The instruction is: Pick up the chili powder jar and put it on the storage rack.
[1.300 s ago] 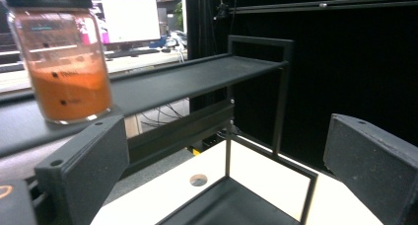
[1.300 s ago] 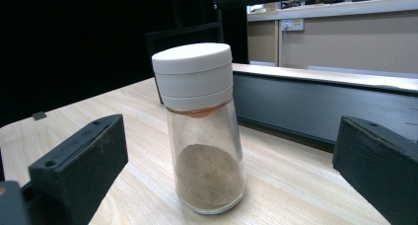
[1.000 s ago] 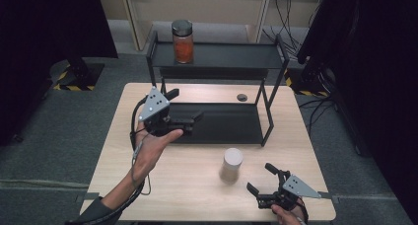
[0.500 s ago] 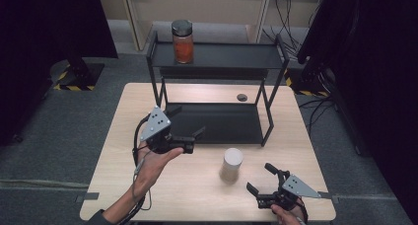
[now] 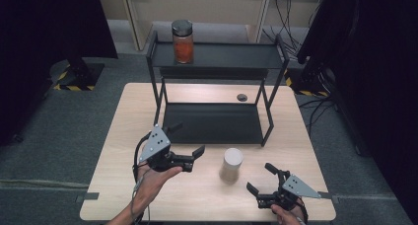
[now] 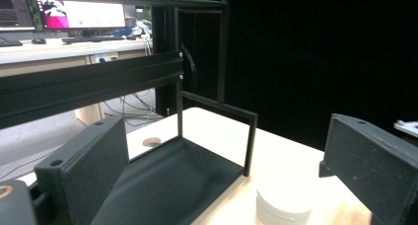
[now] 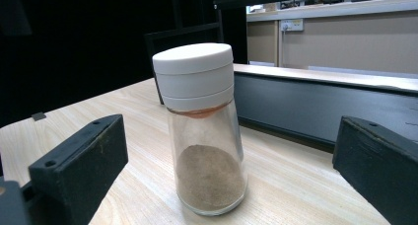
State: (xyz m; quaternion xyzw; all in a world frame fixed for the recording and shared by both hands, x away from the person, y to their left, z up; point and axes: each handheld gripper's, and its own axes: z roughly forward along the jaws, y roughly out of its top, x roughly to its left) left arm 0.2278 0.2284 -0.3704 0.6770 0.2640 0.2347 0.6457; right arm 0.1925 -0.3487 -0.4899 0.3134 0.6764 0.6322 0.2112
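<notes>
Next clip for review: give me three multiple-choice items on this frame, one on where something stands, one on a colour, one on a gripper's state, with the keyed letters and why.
1. Where does the jar with orange contents stand?
A. On the top shelf of the black rack
B. On the rack's bottom shelf
C. On the floor beside the table

2. What colour is the cap of the shaker?
A. Red
B. White
C. Black

3. How do the jaws of the right gripper stand?
A. Shut on the shaker
B. Shut on nothing
C. Open, apart from the shaker

Key: 1 A, the high view shows the jar on the upper shelf near its left end. 2 B, the right gripper view shows a white cap over clear glass with brown powder. 3 C, both jaws are spread wide with the shaker beyond them, untouched.
</notes>
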